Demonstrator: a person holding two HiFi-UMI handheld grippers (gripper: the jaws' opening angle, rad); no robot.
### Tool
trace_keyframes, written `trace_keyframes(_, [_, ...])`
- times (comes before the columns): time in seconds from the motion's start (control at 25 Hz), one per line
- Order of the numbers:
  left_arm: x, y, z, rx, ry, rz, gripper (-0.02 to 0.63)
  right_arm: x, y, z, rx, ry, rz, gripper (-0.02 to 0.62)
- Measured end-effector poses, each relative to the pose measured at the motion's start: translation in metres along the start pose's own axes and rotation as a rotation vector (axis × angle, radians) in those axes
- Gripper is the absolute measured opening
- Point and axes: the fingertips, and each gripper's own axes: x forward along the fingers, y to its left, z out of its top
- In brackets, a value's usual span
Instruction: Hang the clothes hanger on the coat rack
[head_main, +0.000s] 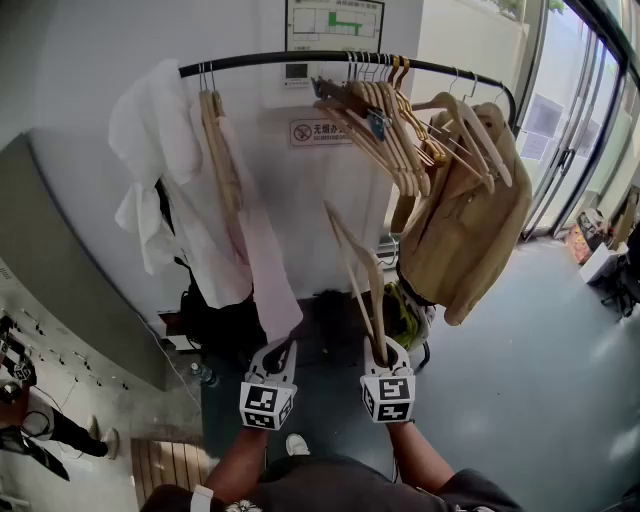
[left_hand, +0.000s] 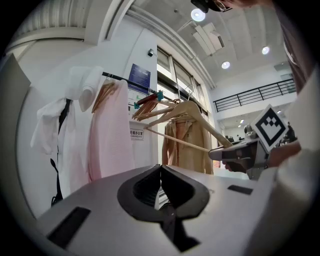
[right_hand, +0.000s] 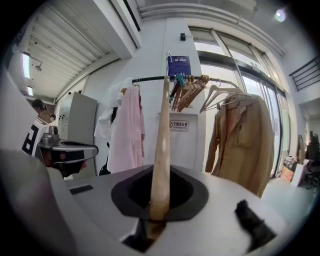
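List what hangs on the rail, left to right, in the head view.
white garment → pink garment → bunch of empty wooden hangers → tan jacket. The wooden hanger in the right gripper is not on the rail yet.

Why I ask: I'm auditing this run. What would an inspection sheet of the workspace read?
Surface: grey floor; no table seen.
Job's things: wooden hanger held in the right tool, below the rack, not yet hooked on.
Clutter: the rack carries a white garment, a pink garment, a tan coat and spare hangers; dark bags lie beneath.
Tools: right tool shut on the hanger; left tool shut, empty.
Cables: nothing seen.
Surroundings: glass doors at right, grey cabinet at left.
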Motion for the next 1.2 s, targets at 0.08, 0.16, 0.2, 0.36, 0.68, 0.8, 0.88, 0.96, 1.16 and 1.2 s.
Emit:
trace_keyframes(0.08, [0.002, 0.022, 0.001, -0.071, -0.009, -0.004, 0.009, 0.02, 0.011, 0.006, 0.003, 0.015, 0.015, 0.046])
trace_keyframes(0.16, [0.001, 0.04, 0.003, -0.114, -0.017, -0.005, 0.009, 0.037, 0.02, 0.012, 0.005, 0.024, 0.026, 0.046])
trace_keyframes(0.2, [0.0, 0.048, 0.004, -0.11, -0.018, -0.002, 0.009, 0.045, 0.024, 0.015, 0.004, 0.026, 0.029, 0.046])
trace_keyframes(0.36, [0.003, 0.07, 0.006, -0.049, -0.015, 0.028, 0.009, 0.076, 0.034, 0.036, -0.012, 0.019, 0.054, 0.046])
trace_keyframes(0.68, [0.013, 0.095, 0.009, -0.041, -0.01, 0.118, 0.009, 0.132, 0.032, 0.092, -0.05, -0.021, 0.129, 0.046])
trace_keyframes(0.8, [0.015, 0.106, 0.013, -0.045, -0.014, 0.156, 0.009, 0.152, 0.032, 0.12, -0.056, -0.043, 0.154, 0.046])
trace_keyframes(0.88, [0.016, 0.109, 0.018, -0.049, -0.022, 0.175, 0.009, 0.164, 0.032, 0.142, -0.058, -0.054, 0.172, 0.046])
trace_keyframes(0.96, [0.018, 0.11, 0.023, -0.042, -0.028, 0.189, 0.009, 0.175, 0.032, 0.167, -0.064, -0.064, 0.188, 0.046])
trace_keyframes(1.16, [0.018, 0.111, 0.029, -0.028, -0.032, 0.206, 0.009, 0.2, 0.032, 0.227, -0.08, -0.083, 0.215, 0.046])
trace_keyframes(1.2, [0.018, 0.111, 0.029, -0.029, -0.031, 0.21, 0.009, 0.204, 0.032, 0.239, -0.082, -0.084, 0.222, 0.046])
